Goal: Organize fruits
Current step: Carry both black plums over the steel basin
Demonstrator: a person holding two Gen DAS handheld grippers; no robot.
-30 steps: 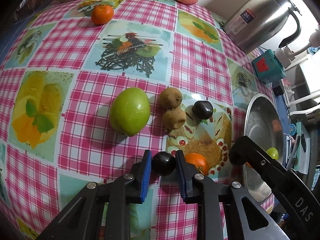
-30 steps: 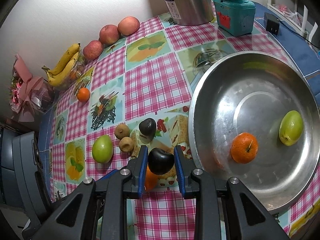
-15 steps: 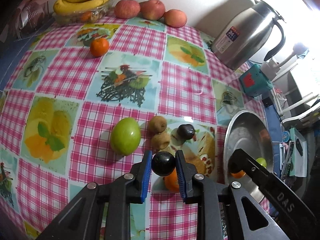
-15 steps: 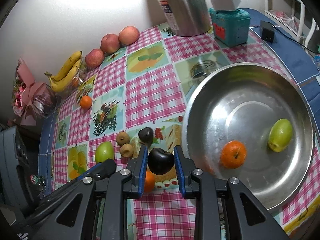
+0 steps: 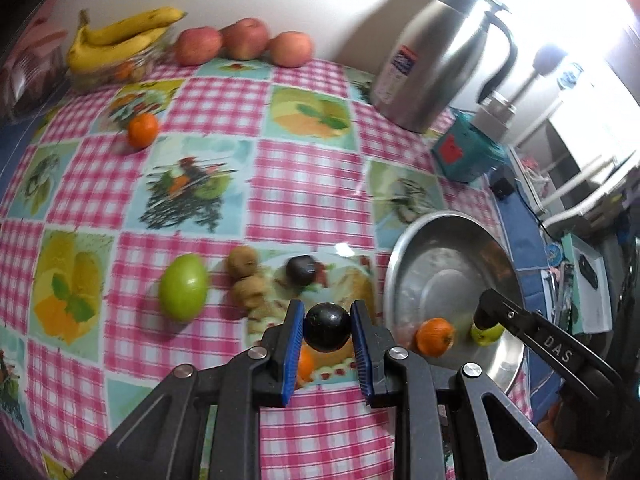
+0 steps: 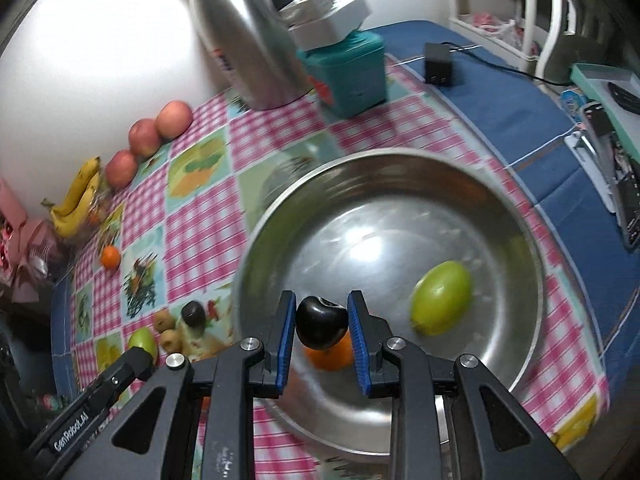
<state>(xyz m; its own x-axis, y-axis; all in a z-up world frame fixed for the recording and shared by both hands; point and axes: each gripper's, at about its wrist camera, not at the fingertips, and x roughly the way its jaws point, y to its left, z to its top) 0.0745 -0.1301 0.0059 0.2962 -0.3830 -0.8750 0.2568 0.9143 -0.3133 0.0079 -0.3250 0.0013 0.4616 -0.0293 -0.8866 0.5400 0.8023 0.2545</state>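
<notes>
Both grippers loaded, each pinching a dark plum. Left gripper (image 5: 327,328) has its blue pads pressed on a round dark plum (image 5: 327,327); compared with a second ago it has lifted clear of the tablecloth (image 5: 308,196), and the view has widened to take in the bananas (image 5: 120,36) and the three apples (image 5: 244,42) at the wall. It now hangs over the cloth just short of the steel bowl (image 5: 404,256), not over it. Right gripper (image 6: 321,328) is clamped on the other dark plum (image 6: 321,327) and has swung across: a second ago it sat over the cloth beside the rim, now it is above the bowl's near inner wall, right over the orange (image 6: 330,354) already inside. The green fruit (image 6: 440,304) is also in the bowl. My read: the right plum is in drop position and can be released; the left needs more travel toward the bowl. Still loose on the cloth: a green fruit (image 5: 183,288), two kiwis (image 5: 246,276), a third dark plum (image 5: 301,269), an orange (image 5: 305,362) under the left jaws, and a far orange (image 5: 142,130). Roughly a quarter done, I'd say. Risk: dropping from height onto the orange, so the plum could bounce or roll.
</notes>
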